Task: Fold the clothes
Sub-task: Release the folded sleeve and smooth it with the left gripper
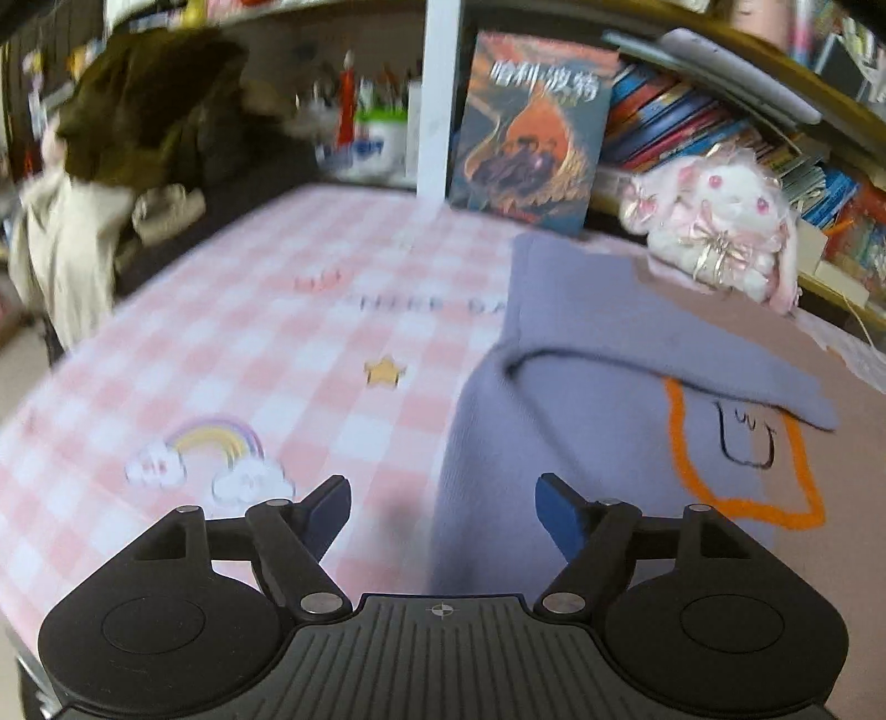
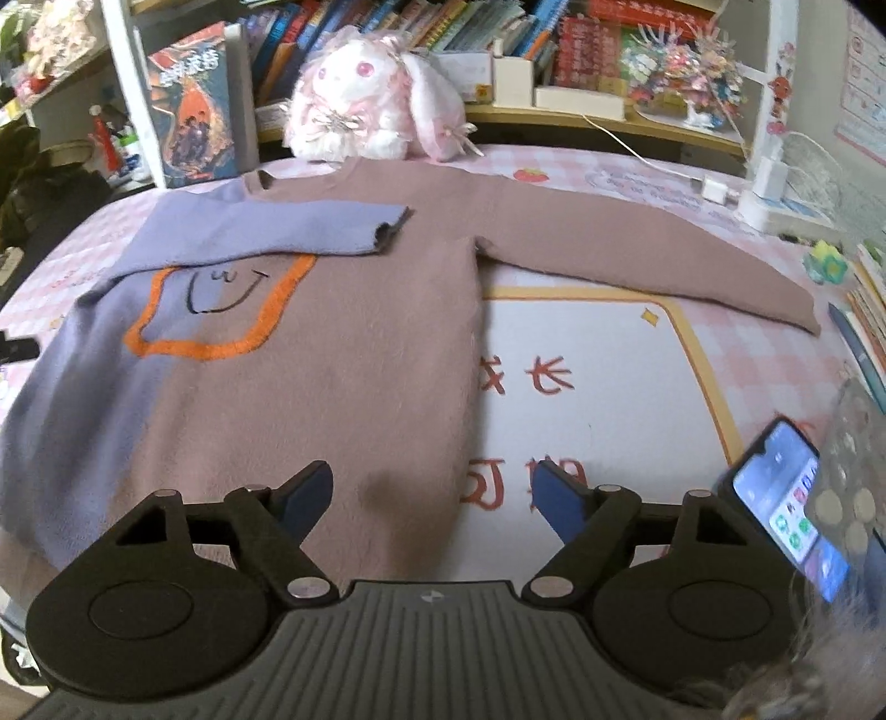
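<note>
A sweater (image 2: 343, 354), half lilac and half dusty brown with an orange outline motif, lies flat on the pink checked table cover (image 2: 747, 354). Its lilac sleeve (image 2: 266, 232) is folded across the chest; the brown sleeve (image 2: 637, 249) stretches out to the right. In the left wrist view the lilac side (image 1: 554, 432) fills the right half. My left gripper (image 1: 443, 509) hovers open over the sweater's left edge, holding nothing. Above the sweater's lower hem, my right gripper (image 2: 432, 493) is open and empty.
A pink plush rabbit (image 2: 365, 105) and an upright book (image 2: 194, 111) stand behind the sweater, with bookshelves (image 2: 498, 33) beyond. A phone (image 2: 786, 498) lies at the right; a white charger and cable (image 2: 764, 183) sit at the back right. Clothes hang at the far left (image 1: 111, 138).
</note>
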Demonstrator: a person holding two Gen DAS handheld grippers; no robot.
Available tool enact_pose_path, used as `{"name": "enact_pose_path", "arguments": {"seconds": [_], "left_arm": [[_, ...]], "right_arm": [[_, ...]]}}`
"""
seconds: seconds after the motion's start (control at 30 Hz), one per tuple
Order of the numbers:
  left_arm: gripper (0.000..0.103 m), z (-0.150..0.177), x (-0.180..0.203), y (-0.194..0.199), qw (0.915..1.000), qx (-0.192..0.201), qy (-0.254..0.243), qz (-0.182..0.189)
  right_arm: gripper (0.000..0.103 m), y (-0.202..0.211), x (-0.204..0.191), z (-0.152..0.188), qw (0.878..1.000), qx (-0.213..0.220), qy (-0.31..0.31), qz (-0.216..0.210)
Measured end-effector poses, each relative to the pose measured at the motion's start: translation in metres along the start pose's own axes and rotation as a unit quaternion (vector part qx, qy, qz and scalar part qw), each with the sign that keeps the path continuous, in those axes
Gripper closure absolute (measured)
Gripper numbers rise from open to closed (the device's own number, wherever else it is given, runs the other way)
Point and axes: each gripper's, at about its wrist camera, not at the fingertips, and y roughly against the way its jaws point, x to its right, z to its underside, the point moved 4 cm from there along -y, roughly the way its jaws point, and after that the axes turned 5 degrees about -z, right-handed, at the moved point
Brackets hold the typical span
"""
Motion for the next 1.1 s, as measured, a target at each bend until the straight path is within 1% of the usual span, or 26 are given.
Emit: {"name": "enact_pose_path", "arguments": {"seconds": [0.13, 0.2, 0.3, 0.33, 0.37, 0.4, 0.43, 0.47, 0.53, 0.57, 0.6, 0.63, 0.7, 0.8, 0.97, 1.1], "left_arm": [[0.027, 0.007, -0.002, -0.006, 0.9993, -0.022, -0.011, 0.028], [0.027, 0.010, 0.000, -0.007, 0.9989, -0.022, -0.019, 0.036], [0.032, 0.011, -0.002, -0.007, 0.9985, -0.021, -0.023, 0.046], [0.038, 0.011, -0.002, -0.007, 0.9982, -0.021, -0.020, 0.053], [0.054, 0.010, -0.002, -0.006, 0.9976, -0.021, -0.017, 0.064], [0.065, 0.010, -0.002, -0.006, 0.9967, -0.023, -0.012, 0.077], [0.081, 0.010, -0.003, -0.006, 0.9959, -0.027, -0.006, 0.086], [0.095, 0.010, -0.004, -0.007, 0.9950, -0.030, 0.000, 0.095], [0.096, 0.011, -0.008, -0.008, 0.9940, -0.031, 0.008, 0.105], [0.096, 0.010, -0.010, -0.007, 0.9945, -0.027, 0.004, 0.102], [0.097, 0.009, -0.012, -0.007, 0.9949, -0.023, 0.003, 0.098], [0.100, 0.007, -0.016, -0.007, 0.9953, -0.020, 0.004, 0.094], [0.100, 0.003, -0.024, -0.009, 0.9961, -0.017, 0.009, 0.086], [0.100, -0.003, -0.032, -0.011, 0.9970, -0.012, 0.007, 0.076], [0.100, -0.009, -0.041, -0.019, 0.9974, -0.014, 0.008, 0.071], [0.099, -0.009, -0.041, -0.021, 0.9973, -0.016, 0.005, 0.071]], "right_arm": [[0.033, 0.004, 0.002, 0.003, 0.999, -0.006, -0.024, 0.020], [0.046, 0.002, 0.003, 0.007, 0.999, -0.016, -0.039, 0.027], [0.056, 0.001, 0.004, 0.013, 0.997, -0.027, -0.063, 0.031], [0.057, 0.001, 0.002, 0.013, 0.997, -0.027, -0.062, 0.030], [0.062, 0.001, 0.000, 0.013, 0.997, -0.027, -0.060, 0.030], [0.068, 0.001, -0.002, 0.013, 0.998, -0.027, -0.058, 0.029], [0.073, 0.001, -0.004, 0.013, 0.998, -0.026, -0.057, 0.029], [0.082, 0.000, -0.006, 0.013, 0.998, -0.026, -0.055, 0.028], [0.086, 0.000, -0.011, 0.013, 0.998, -0.026, -0.052, 0.028], [0.089, 0.000, -0.013, 0.013, 0.998, -0.026, -0.050, 0.027], [0.090, 0.000, -0.015, 0.013, 0.998, -0.026, -0.049, 0.027], [0.090, 0.000, -0.017, 0.013, 0.998, -0.025, -0.047, 0.026], [0.091, 0.000, -0.021, 0.013, 0.998, -0.025, -0.043, 0.025], [0.091, -0.005, -0.031, 0.010, 0.999, -0.028, -0.028, 0.010], [0.091, -0.013, -0.048, 0.006, 1.000, -0.030, 0.004, -0.002], [0.091, -0.015, -0.051, 0.005, 0.999, -0.031, 0.005, -0.003]]}}
